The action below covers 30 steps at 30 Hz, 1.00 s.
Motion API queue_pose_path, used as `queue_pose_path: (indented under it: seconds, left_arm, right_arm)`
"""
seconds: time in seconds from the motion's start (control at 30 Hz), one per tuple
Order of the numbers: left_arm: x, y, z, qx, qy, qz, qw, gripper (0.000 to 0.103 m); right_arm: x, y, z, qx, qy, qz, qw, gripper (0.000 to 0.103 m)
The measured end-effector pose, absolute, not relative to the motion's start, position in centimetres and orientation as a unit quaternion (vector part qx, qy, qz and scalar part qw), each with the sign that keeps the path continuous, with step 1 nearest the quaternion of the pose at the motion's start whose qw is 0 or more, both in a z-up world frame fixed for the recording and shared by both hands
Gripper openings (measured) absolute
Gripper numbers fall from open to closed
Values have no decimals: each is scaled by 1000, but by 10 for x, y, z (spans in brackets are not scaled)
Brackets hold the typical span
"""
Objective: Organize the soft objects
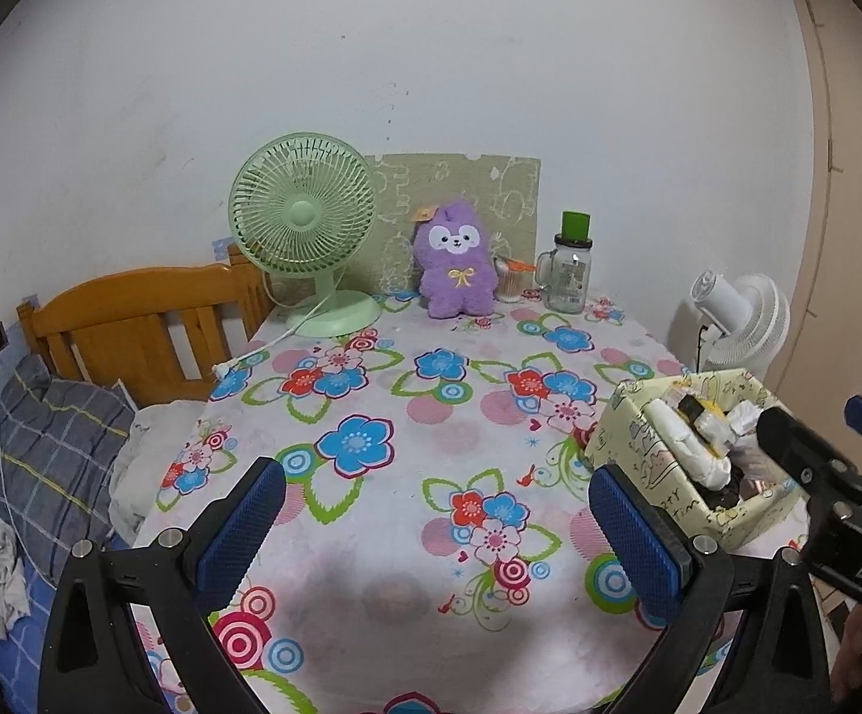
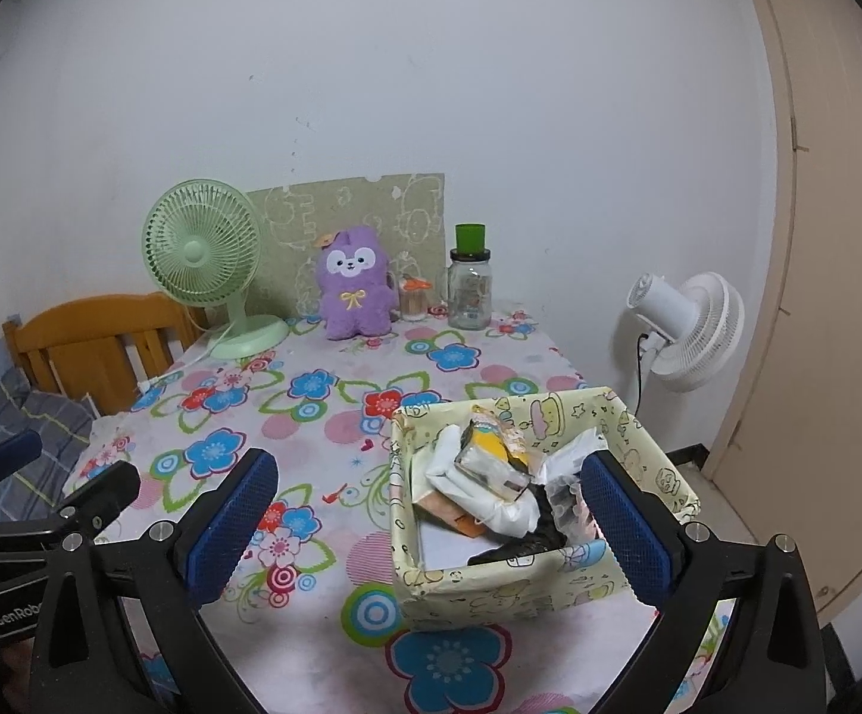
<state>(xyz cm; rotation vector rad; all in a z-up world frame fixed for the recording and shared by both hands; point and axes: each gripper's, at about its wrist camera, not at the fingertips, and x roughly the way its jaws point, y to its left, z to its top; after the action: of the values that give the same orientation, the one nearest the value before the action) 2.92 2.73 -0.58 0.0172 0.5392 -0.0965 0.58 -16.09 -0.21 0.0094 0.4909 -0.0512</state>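
Right wrist view: the right hand-held gripper [image 2: 428,520] gapes wide and empty over the box [image 2: 663,476]; lift clear without snagging packets [image 2: 490,464].

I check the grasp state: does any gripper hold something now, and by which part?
Nothing is held. The left gripper and the right gripper are both open, with no object between their pads.

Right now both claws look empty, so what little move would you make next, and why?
Probably reach the left claw forward toward the purple plush toy. It stands upright at the far edge of the table, between the green fan and the glass jar, outside the patterned box that already holds soft packets. Both claws are open and hold nothing; the right claw hovers at the box.
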Motion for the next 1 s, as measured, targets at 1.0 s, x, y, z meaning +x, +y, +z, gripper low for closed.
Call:
queue_pose_path:
  seconds: [1.0]
  left_arm:
    - [32, 27, -4, -2, 263, -45, 964, 103]
  right_arm:
    - [7, -161, -4, 14, 243, -20, 970, 103]
